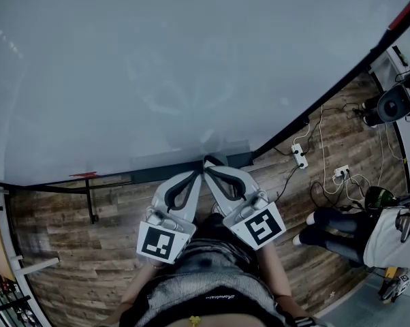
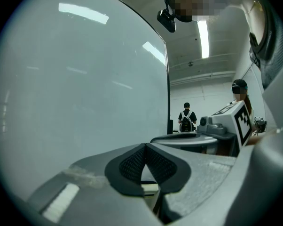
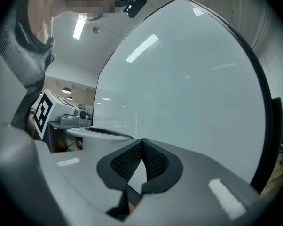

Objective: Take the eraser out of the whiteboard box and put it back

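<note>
A large whiteboard (image 1: 178, 67) fills the head view, with a dark tray-like box (image 1: 157, 172) along its bottom edge. No eraser shows in any view. My left gripper (image 1: 199, 173) and right gripper (image 1: 207, 163) point at that box side by side, their tips almost touching each other. Both are shut with nothing between the pads. In the left gripper view the left gripper (image 2: 145, 145) has its pads meeting in front of the board, with the right gripper's body (image 2: 226, 126) beside it. The right gripper (image 3: 141, 141) looks the same in its own view.
Wooden floor (image 1: 69, 230) lies below the board. Power strips and cables (image 1: 300, 155) trail at the right, near a crouching person (image 1: 341, 230) and black equipment (image 1: 394, 104). The board's stand leg (image 1: 89, 199) is at the left. A person with a backpack (image 2: 186, 119) stands far off.
</note>
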Demonstrator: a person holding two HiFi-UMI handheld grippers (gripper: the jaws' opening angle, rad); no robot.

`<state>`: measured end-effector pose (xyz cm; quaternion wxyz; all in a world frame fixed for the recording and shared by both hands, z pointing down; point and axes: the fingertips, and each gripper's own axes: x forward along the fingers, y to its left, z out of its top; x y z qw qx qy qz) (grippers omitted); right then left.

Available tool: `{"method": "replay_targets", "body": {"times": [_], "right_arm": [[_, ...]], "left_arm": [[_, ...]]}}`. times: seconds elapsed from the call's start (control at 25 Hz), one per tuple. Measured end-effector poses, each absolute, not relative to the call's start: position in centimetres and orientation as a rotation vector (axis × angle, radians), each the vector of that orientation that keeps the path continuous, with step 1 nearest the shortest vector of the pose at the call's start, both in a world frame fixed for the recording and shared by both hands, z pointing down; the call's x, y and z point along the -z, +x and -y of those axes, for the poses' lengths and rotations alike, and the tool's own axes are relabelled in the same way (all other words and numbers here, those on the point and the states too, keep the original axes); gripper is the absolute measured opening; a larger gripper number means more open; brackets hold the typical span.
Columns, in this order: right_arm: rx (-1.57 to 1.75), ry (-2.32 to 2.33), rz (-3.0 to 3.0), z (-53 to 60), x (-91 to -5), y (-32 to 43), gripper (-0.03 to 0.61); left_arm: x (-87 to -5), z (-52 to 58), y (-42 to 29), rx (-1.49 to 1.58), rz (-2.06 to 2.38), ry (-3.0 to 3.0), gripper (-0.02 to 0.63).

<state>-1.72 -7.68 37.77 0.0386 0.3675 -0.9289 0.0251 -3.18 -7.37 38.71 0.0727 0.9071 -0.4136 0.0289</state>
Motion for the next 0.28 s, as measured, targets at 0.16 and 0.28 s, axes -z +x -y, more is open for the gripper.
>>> {"method": "replay_targets", "body": {"times": [0.16,0.28], "right_arm": [[-0.074,1.123,2.842,7.4,-37.92,-1.87,0.0],[-0.068,1.121,2.837,7.5,-38.08,-1.87,0.0]], "left_arm": [[-38.76,7.16,-3.36,-0.084,1.247,2.725,0.002],[-38.9,7.17,-3.35,-0.082,1.246,2.72,0.002]]}}
